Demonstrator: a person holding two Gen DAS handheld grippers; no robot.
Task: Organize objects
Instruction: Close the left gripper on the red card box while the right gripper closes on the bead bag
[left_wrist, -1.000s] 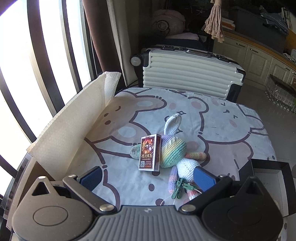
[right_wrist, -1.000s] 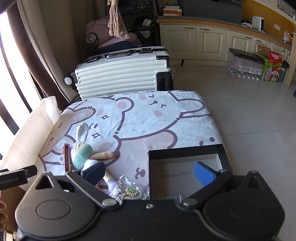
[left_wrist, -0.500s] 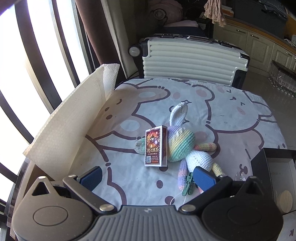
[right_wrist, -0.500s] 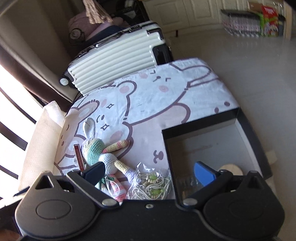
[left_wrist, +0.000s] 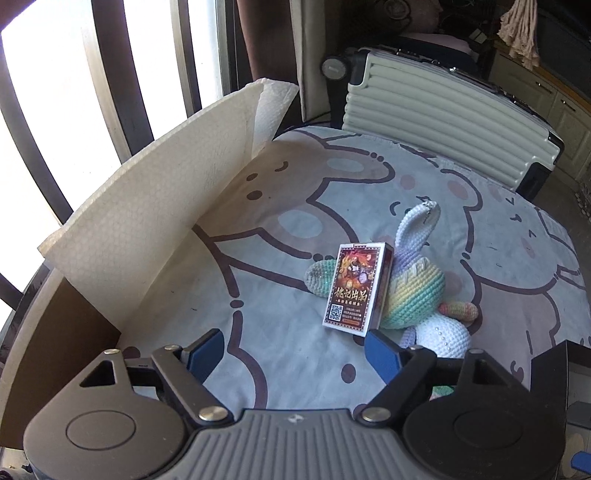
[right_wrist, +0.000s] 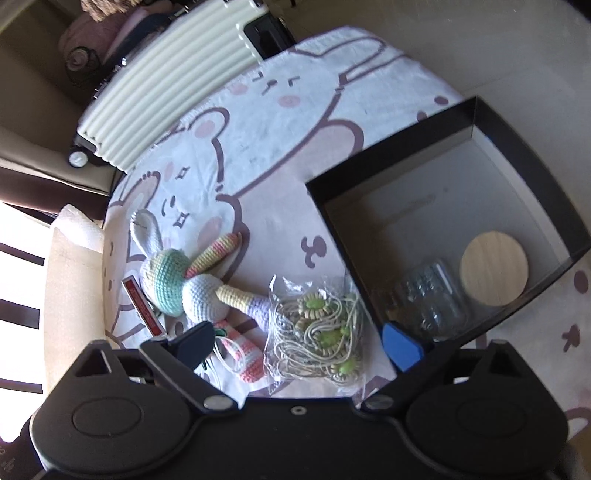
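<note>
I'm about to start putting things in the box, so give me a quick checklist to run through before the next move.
1. Left claw free: ok, the jaws have just been closing but nothing is between them.
2. Right claw free: ok, jaws also just closing a little; the bag lies below them, not gripped.
3. Room in the box: ok, only a jar and a wooden lid at one end.
4. Card pack free to lift: not ok, it leans on the bunny.
5. Bag clear of the bunny: cannot tell, its edge meets a leg.
</note>
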